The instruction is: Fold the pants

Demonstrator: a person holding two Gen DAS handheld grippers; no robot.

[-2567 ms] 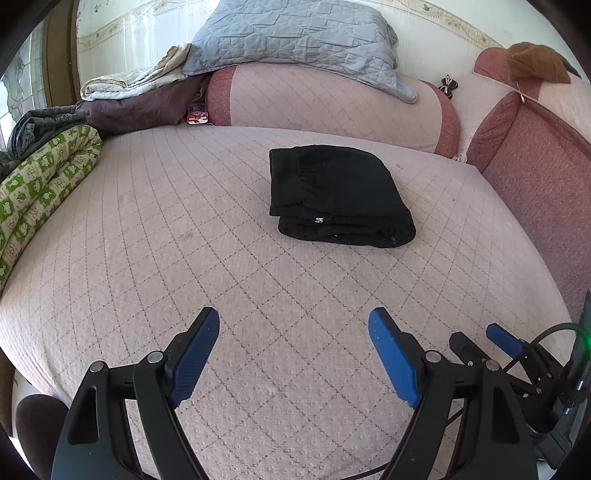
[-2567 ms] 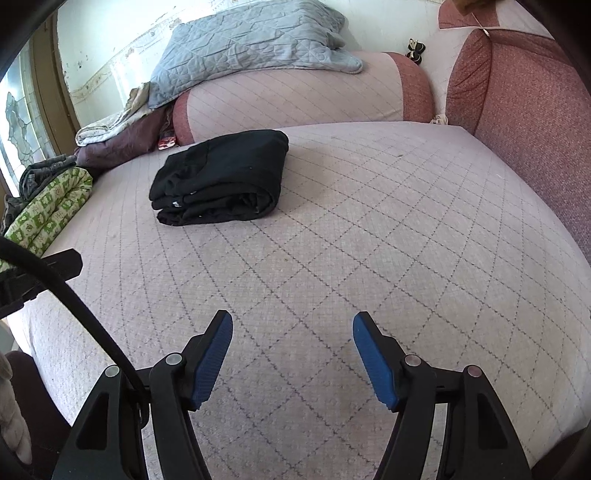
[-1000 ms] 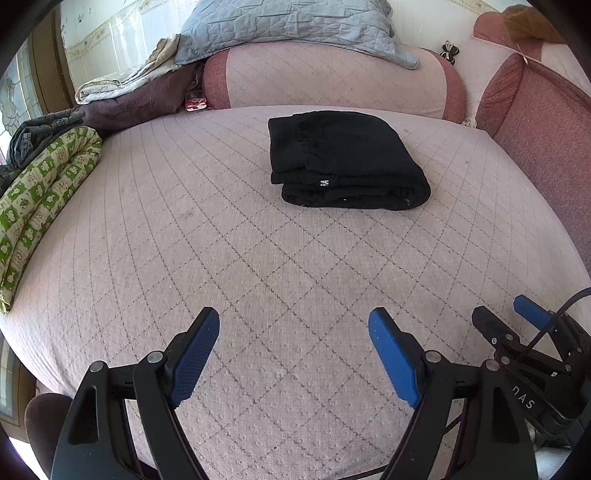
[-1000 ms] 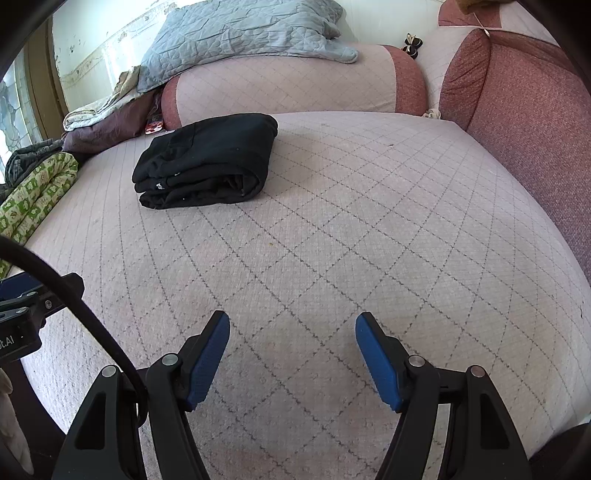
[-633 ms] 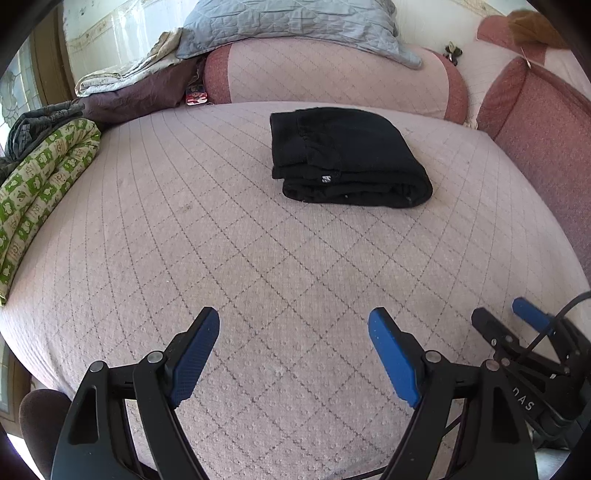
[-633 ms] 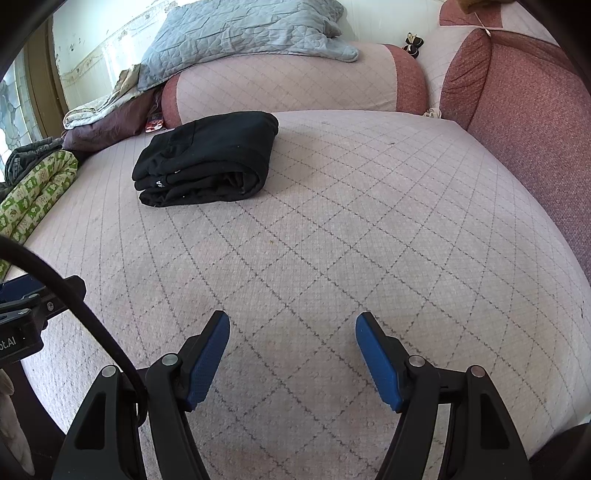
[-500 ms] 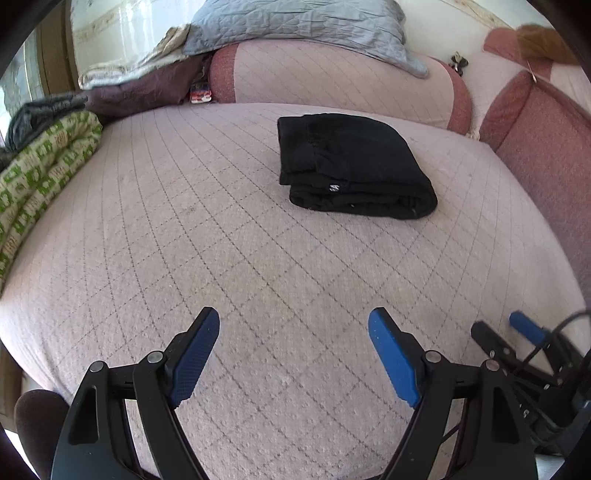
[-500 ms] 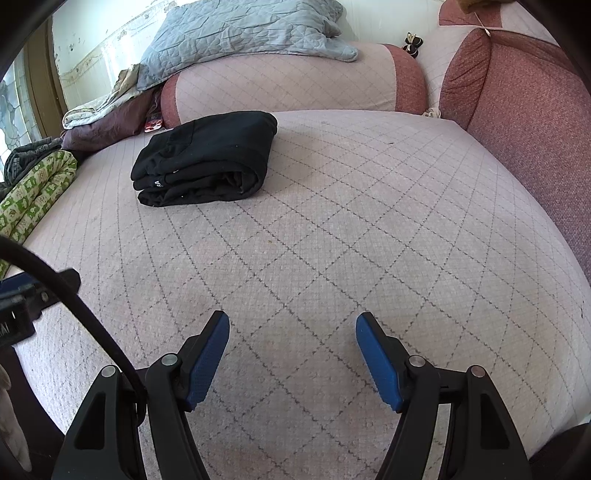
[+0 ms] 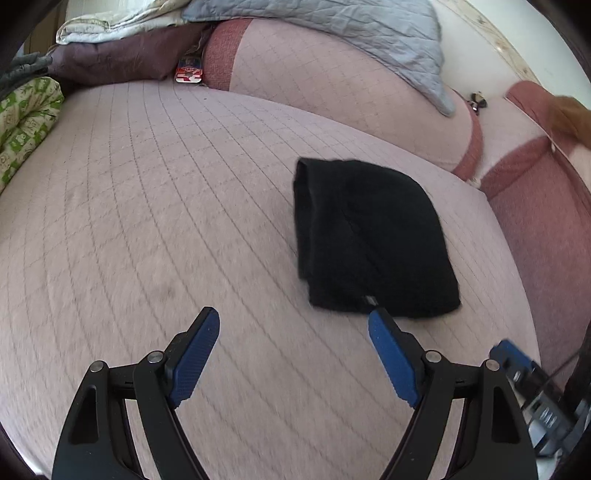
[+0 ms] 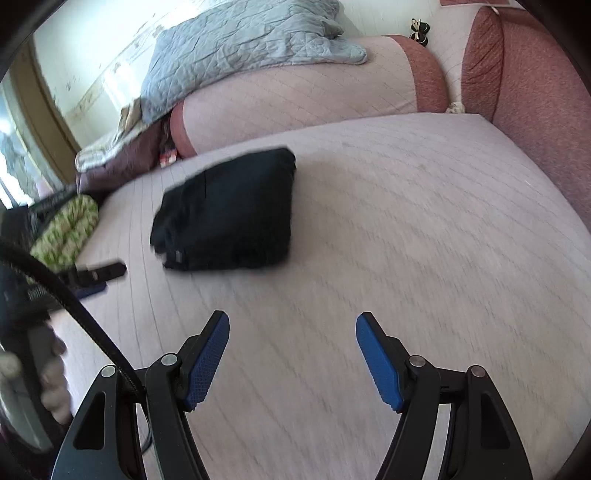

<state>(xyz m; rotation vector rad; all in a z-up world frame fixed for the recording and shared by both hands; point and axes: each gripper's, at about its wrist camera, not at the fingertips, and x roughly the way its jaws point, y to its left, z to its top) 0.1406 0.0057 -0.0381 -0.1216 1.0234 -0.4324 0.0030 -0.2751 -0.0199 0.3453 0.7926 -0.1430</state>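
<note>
The black pants (image 9: 369,236) lie folded in a compact bundle on the pink quilted bed (image 9: 147,221). My left gripper (image 9: 293,332) is open and empty, just in front of the bundle's near edge, with its right fingertip close to the fabric. In the right wrist view the pants (image 10: 229,210) lie ahead and to the left. My right gripper (image 10: 291,330) is open and empty over bare bedding, apart from the pants. The left gripper's tips (image 10: 99,275) show at the left edge of that view.
A long pink bolster (image 9: 332,85) with a grey quilt (image 9: 332,26) lies along the back. A green patterned blanket roll (image 9: 26,118) lies at the left. Red-pink cushions (image 10: 535,92) line the right side. A small red packet (image 9: 188,72) lies by the bolster.
Both grippers have moved forward toward the pants, which now look much larger and nearer. The views are tilted and blurred by motion. The jaws stay open.
</note>
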